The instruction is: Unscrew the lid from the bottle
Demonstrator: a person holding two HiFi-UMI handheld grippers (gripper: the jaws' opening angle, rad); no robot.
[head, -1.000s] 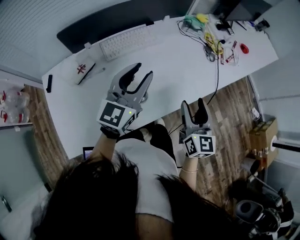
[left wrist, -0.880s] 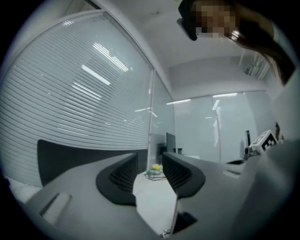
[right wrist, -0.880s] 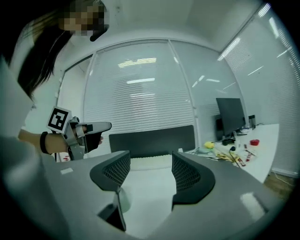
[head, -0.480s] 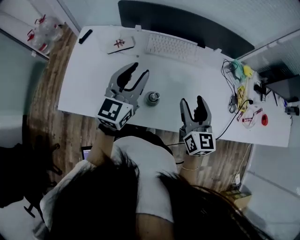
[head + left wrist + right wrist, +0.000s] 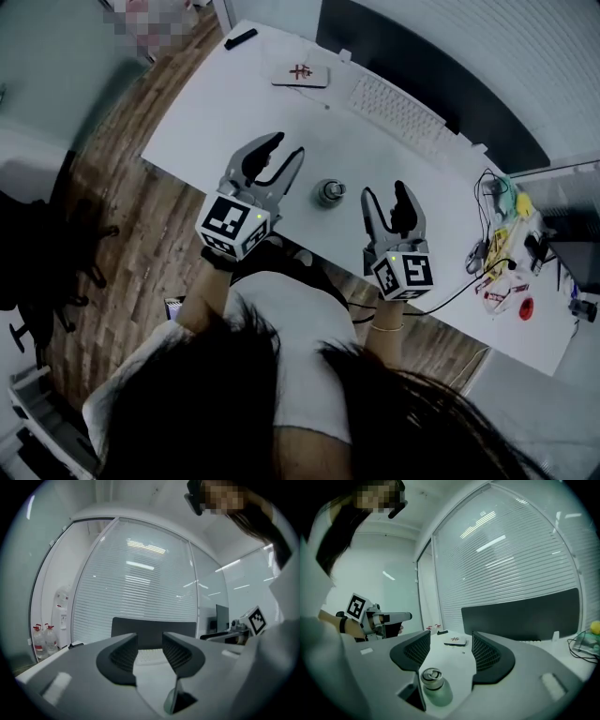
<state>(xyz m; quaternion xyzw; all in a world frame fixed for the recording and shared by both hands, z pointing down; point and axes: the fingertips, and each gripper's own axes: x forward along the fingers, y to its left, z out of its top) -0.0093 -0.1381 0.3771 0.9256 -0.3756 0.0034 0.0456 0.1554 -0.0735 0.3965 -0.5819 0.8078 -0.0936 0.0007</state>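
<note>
Now the lidded, pale-green bottle (image 5: 328, 193) stands; left claw (image 5: 284, 145) and right claw (image 5: 384, 192) gape empty.

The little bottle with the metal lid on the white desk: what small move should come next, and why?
Probably lower the left gripper around the small pale-green bottle and close on its body. It stands upright on the white desk, silvery metal lid on, untouched. This gripper and the right gripper both have jaws apart and empty, so nothing steadies it yet.
</note>
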